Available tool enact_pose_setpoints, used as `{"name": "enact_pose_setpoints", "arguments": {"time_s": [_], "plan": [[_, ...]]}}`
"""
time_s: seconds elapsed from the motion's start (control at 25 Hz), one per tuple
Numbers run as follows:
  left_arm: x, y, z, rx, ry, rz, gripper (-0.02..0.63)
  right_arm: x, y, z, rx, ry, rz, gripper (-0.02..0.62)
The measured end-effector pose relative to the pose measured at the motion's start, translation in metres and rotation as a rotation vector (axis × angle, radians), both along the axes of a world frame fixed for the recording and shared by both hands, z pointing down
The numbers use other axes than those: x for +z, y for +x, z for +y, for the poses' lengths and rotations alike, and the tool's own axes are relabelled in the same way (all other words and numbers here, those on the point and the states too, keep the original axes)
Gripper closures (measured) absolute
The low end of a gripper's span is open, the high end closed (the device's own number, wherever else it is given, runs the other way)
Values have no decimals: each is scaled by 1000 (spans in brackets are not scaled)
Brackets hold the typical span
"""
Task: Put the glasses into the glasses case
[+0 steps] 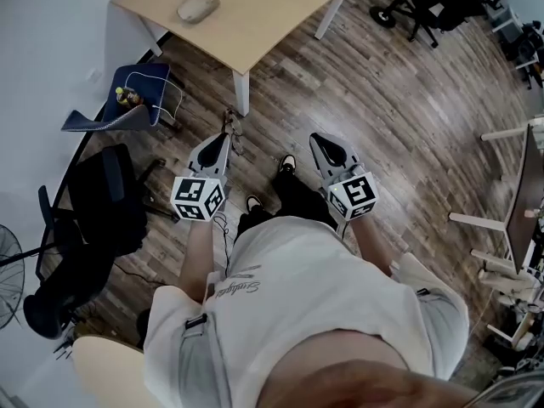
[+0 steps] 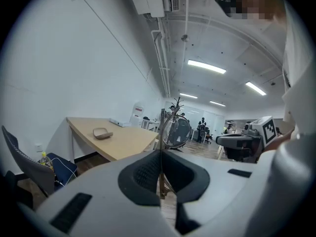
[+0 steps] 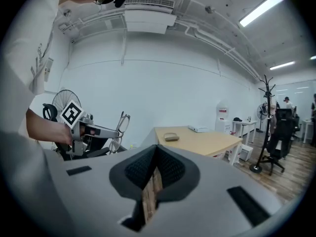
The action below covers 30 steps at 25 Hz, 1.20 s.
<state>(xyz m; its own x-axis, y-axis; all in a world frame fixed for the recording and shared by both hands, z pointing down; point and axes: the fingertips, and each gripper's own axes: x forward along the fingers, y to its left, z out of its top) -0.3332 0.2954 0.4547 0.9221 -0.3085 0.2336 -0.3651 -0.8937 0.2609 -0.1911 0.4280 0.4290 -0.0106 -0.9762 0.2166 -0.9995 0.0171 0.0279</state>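
Note:
The thin-framed glasses (image 1: 233,134) hang over the wooden floor, pinched in my left gripper (image 1: 223,137), which is shut on them. In the left gripper view a lens of the glasses (image 2: 176,127) stands just above the closed jaws of the left gripper (image 2: 160,154). The beige glasses case (image 1: 197,8) lies on the light wooden table (image 1: 263,24) ahead, and it shows as the case (image 2: 102,132) and the case (image 3: 171,137) in the gripper views. My right gripper (image 1: 316,138) is shut and holds nothing. It is level with the left one.
A black office chair (image 1: 102,198) stands at the left. A blue chair (image 1: 140,92) with a bottle on it sits beside the table leg. A fan (image 1: 7,270) is at the far left. A desk with a monitor (image 1: 527,198) is at the right.

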Motion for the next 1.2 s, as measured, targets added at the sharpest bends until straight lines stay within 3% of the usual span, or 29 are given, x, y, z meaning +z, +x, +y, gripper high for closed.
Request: {"name": "enact_pose_setpoints", "arguments": {"time_s": [0.32,0.76,0.96,1.2], "plan": [[-5,72,-47,-7,-16,-7,586,24,69,-53,-46,-22,-27,600],[-37,198,-125,-59,91,-36,586,26,200,-142,-125,53,-60,600],[-42,218,-144,-132,101,-37,586,27,228,-168,-178,59,-80,600],[-26,227,-164,-170,66,-94,586,38,257,-195,-189,40,-135,601]]}}
